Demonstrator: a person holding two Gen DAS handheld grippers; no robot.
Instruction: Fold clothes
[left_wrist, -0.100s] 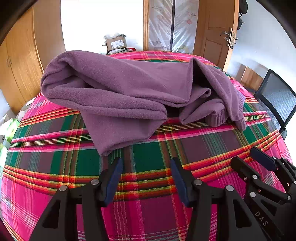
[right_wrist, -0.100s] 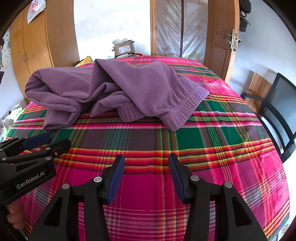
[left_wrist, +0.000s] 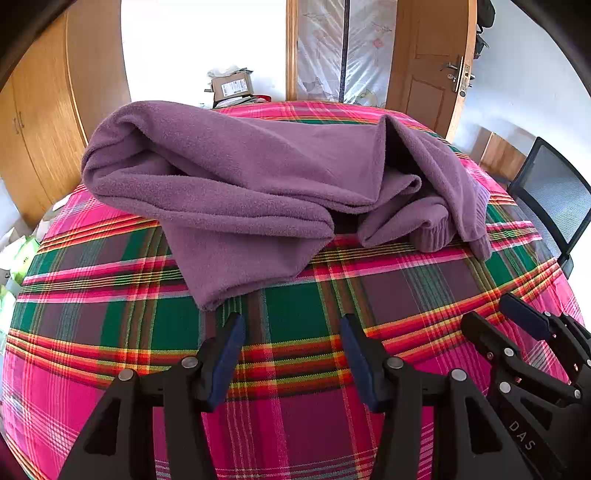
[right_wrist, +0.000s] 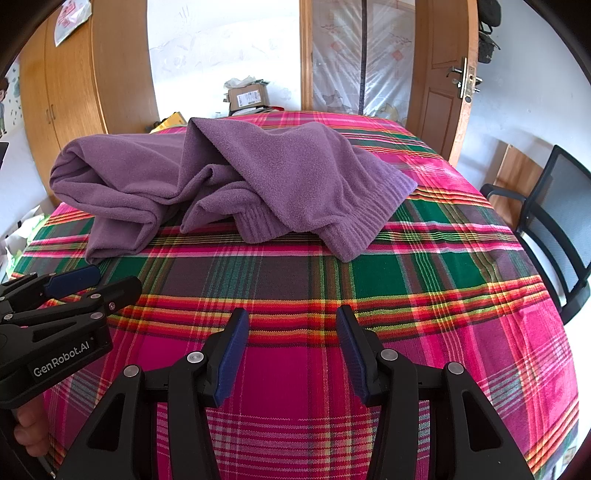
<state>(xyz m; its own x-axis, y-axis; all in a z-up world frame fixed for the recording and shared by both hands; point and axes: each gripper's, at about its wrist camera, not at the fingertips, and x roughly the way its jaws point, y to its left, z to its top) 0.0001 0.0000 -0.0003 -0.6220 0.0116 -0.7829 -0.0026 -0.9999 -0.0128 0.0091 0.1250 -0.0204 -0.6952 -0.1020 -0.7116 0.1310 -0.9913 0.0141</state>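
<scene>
Fleece in dull purple, a sweater (left_wrist: 236, 192) by its ribbed cuffs and hem, lies crumpled in a heap across the far half of the bed (left_wrist: 295, 302), on a pink, green and red plaid cover; one flat corner trails toward the cameras. Both tools hover over bare plaid, short of the heap. The left gripper (left_wrist: 291, 360) has its fingers spread wide with nothing between them, and the right gripper (right_wrist: 290, 354) is likewise parted and empty.

Judging by the tangle, the garment first needs spreading flat. A sound way would be to pinch two separated edges, perhaps the near corner with the left tool and the ribbed hem (right_wrist: 364, 225) with the right, taking only one layer each, then lift and draw apart so the folds fall out.

Writing is sparse: "GenRobot.AI" shows on the left tool's body in the right view, and "DAS" on the right tool in the left view. A cardboard box (right_wrist: 246, 96) beyond the bed bears a label too small to read.
</scene>
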